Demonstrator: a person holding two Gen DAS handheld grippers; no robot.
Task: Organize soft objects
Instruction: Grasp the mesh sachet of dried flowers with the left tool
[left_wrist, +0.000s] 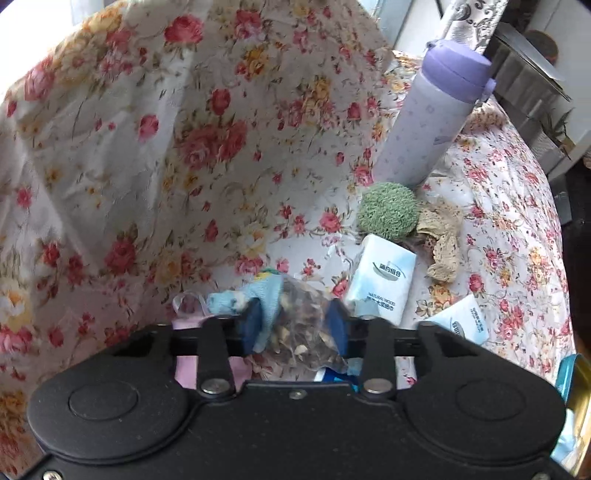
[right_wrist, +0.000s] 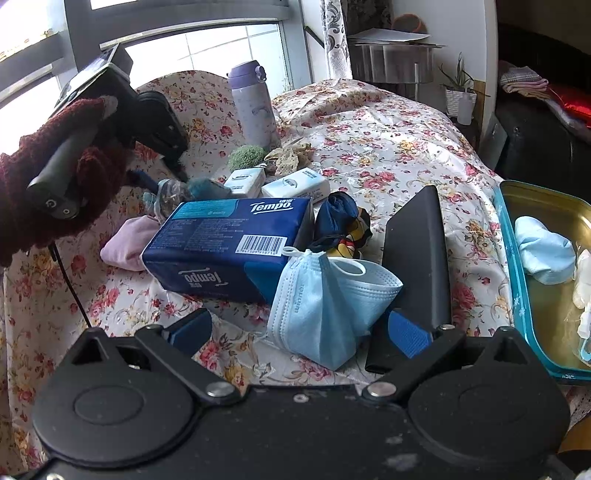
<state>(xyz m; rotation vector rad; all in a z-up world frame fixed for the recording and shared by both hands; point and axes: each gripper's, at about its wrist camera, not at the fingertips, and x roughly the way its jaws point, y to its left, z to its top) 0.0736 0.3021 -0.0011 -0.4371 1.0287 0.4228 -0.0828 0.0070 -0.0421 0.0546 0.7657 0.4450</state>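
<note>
My left gripper (left_wrist: 293, 328) is clamped on the clear packet (left_wrist: 306, 325), the tin (right_wrist: 517, 266) lying far right, nearer my open right gripper (right_wrist: 299, 332).

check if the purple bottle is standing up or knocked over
Upright. The purple bottle stands on its base on the floral cloth, lid on top, behind the green ball.

Ahead of the tongs and to their left, a window (right_wrist: 207, 44) with a dark frame lets in bright daylight. A patterned curtain (right_wrist: 334, 33) hangs beside it. Farther right stands a small table (right_wrist: 395, 55) stacked with papers, a potted plant (right_wrist: 458, 92) by a white wall (right_wrist: 465, 29). A rose-printed cloth (right_wrist: 388, 147) covers the surface underneath.
</note>
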